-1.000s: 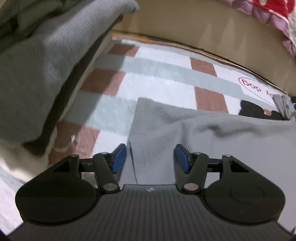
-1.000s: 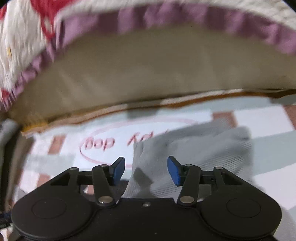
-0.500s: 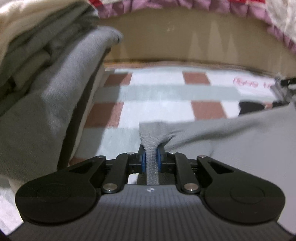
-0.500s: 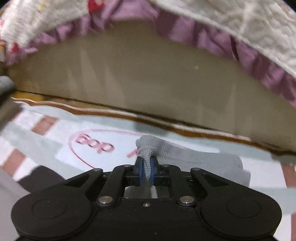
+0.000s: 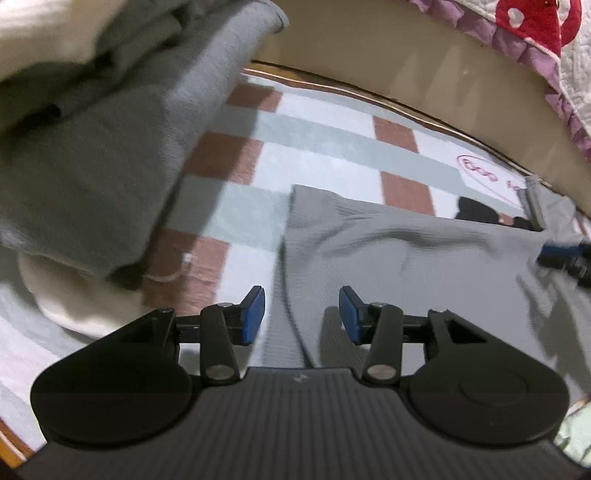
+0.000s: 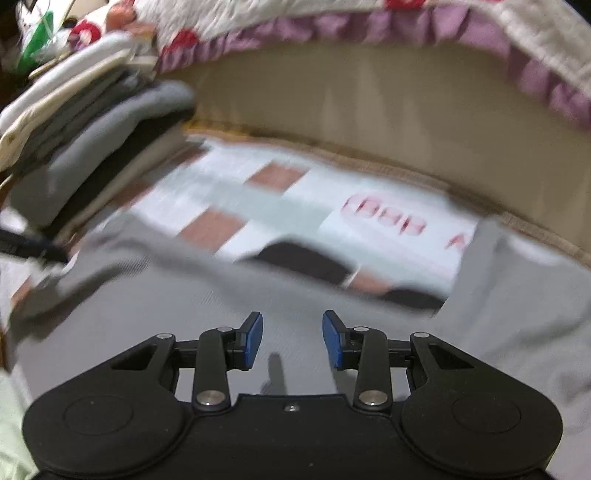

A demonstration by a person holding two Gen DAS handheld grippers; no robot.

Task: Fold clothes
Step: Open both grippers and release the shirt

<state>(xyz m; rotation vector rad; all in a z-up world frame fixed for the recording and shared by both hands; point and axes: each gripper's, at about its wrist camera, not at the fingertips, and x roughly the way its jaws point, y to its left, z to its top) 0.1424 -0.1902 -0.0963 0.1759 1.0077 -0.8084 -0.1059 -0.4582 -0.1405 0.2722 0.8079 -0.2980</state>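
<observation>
A grey ribbed garment (image 5: 406,251) lies flat on the checked blanket (image 5: 332,147). It also shows in the right wrist view (image 6: 184,317), blurred. My left gripper (image 5: 301,315) is open and empty just above the garment's left edge. My right gripper (image 6: 292,341) is open and empty over the garment's middle. The right gripper's blue fingertips (image 5: 557,254) show at the right edge of the left wrist view, resting on the garment.
A pile of folded clothes (image 5: 96,122) stands at the left, also in the right wrist view (image 6: 85,125). A beige bed side (image 5: 424,62) with a purple-frilled quilt (image 6: 406,26) runs along the back. A dark item (image 6: 306,258) lies beyond the garment.
Half a second ago both grippers were shut on pinched folds of the grey garment. Both have now opened and let it go; the garment lies flat. The right gripper has swung left.
</observation>
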